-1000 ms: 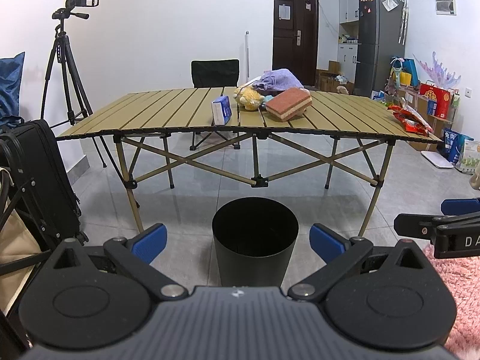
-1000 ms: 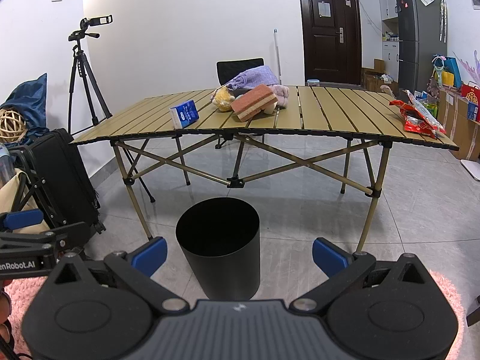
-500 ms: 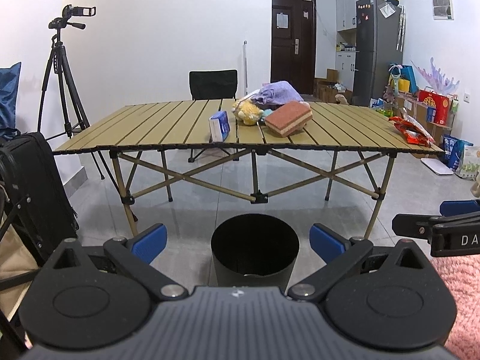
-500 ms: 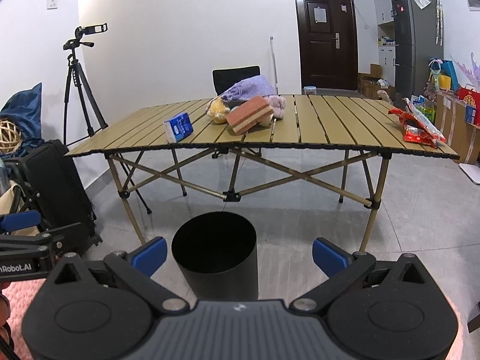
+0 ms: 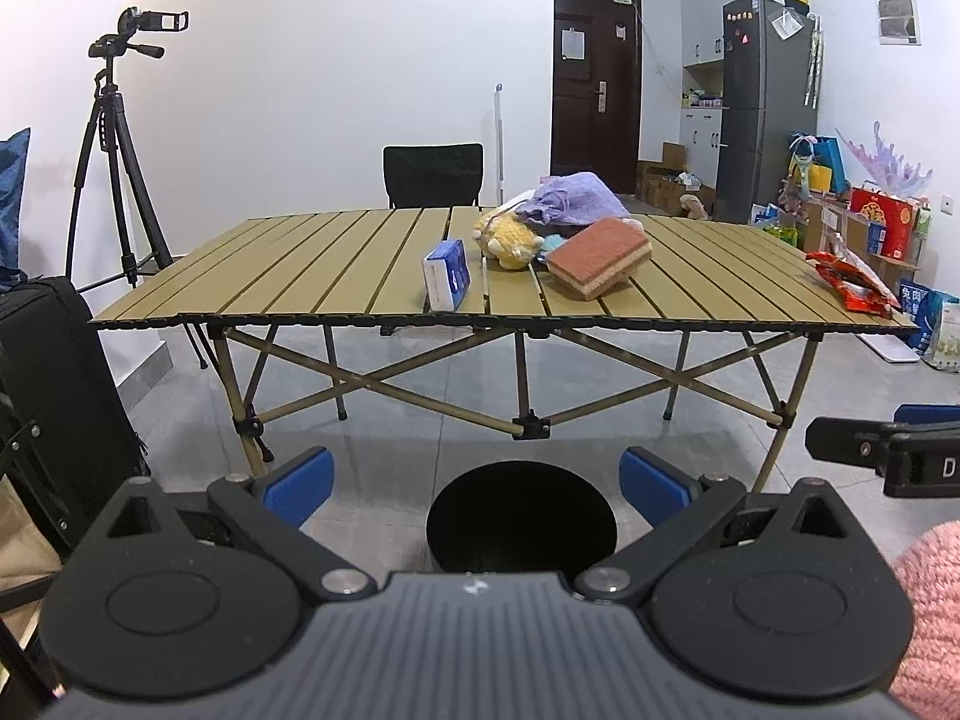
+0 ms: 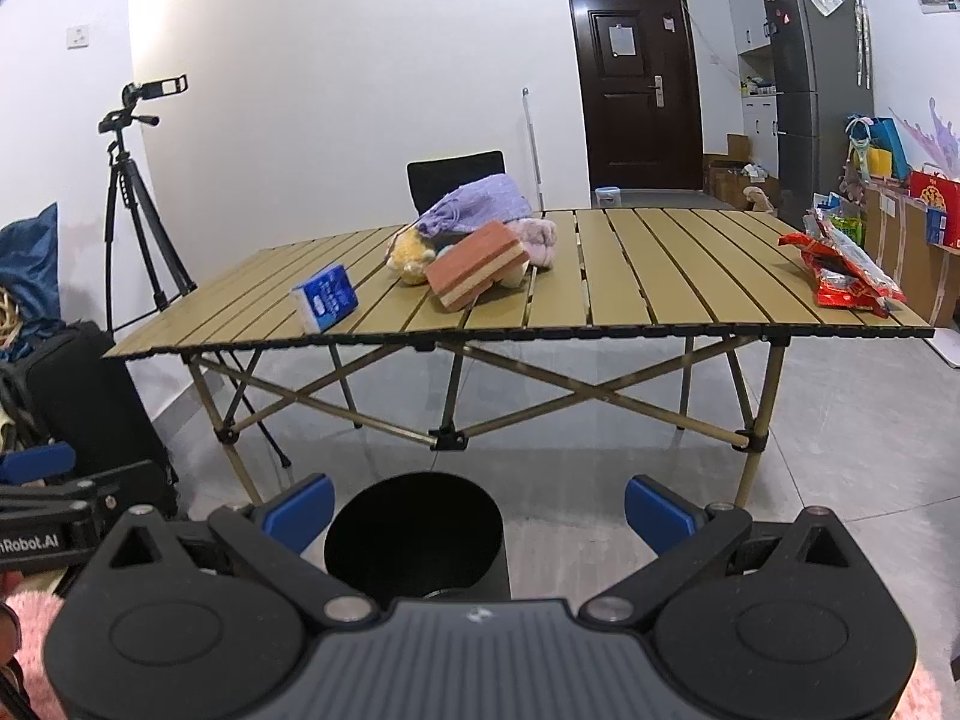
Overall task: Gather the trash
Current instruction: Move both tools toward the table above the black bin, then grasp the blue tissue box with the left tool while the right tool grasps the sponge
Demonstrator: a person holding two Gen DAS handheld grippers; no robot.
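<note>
Slatted bench (image 5: 336,276) ahead of you: red wrapper (image 6: 843,276) at its right edge, bin (image 5: 521,519) below, both tools (image 5: 474,483) (image 6: 477,507) spread apart, empty.

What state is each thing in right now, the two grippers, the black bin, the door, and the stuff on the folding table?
Left gripper: open, empty.
Right gripper: open, empty.
Round black trash bin: upright on the floor, lidless.
Dark brown door: closed.
Blue and white tissue pack: on the table, propped on edge.
Red snack wrappers: lying crumpled at the table's right end.
</note>
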